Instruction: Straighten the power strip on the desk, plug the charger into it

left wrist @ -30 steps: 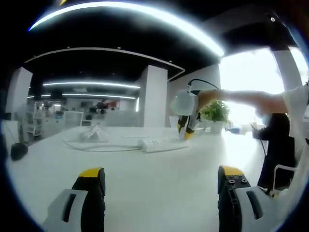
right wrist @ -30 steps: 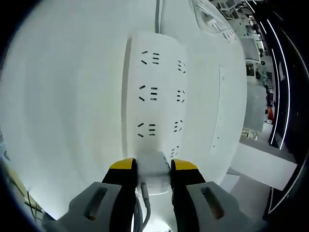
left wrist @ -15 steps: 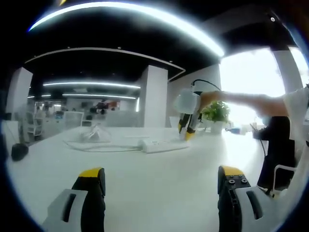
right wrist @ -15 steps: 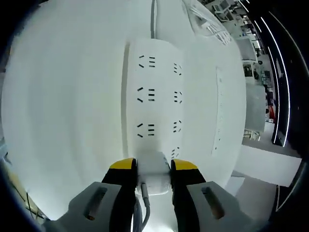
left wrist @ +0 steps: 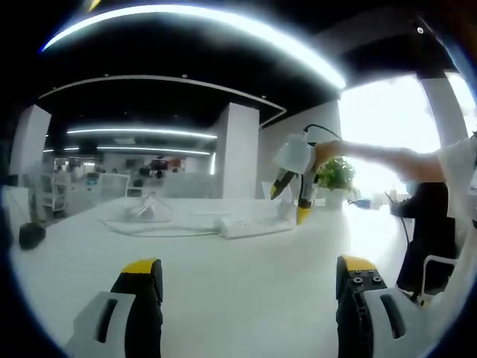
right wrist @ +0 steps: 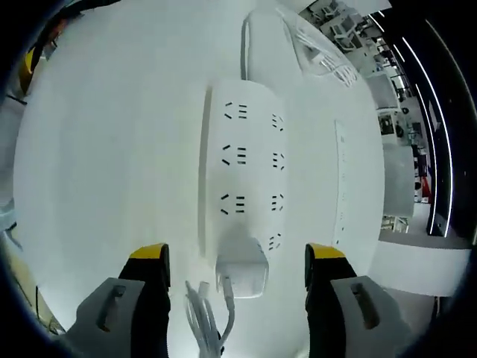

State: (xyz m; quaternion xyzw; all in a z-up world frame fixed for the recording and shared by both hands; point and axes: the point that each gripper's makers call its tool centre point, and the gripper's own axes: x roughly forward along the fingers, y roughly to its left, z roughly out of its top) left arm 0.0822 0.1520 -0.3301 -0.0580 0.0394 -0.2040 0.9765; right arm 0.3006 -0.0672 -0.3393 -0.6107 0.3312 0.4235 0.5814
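The white power strip (right wrist: pixel 242 171) lies lengthwise on the white desk (right wrist: pixel 112 164), with its cord leaving the far end. A white charger (right wrist: pixel 242 272) sits in a socket at the strip's near end, and its cable (right wrist: pixel 205 321) trails toward the camera. My right gripper (right wrist: pixel 237 255) is open, its yellow-tipped jaws standing wide on either side of the charger without touching it. In the left gripper view the power strip (left wrist: pixel 250 224) lies far across the desk, and the right gripper (left wrist: pixel 292 200) hangs over its right end. My left gripper (left wrist: pixel 249 267) is open and holds nothing.
A potted plant (left wrist: pixel 335 175) stands at the desk's far right beside bright windows. A wire stand (left wrist: pixel 145 209) and a looped cord (left wrist: pixel 149 227) lie at the far left, and a black object (left wrist: pixel 30 235) at the left edge. A person (left wrist: pixel 428 216) stands on the right.
My right gripper has opened and let go of the charger, then drawn back a little. The charger stays in the strip. My left gripper has not moved.
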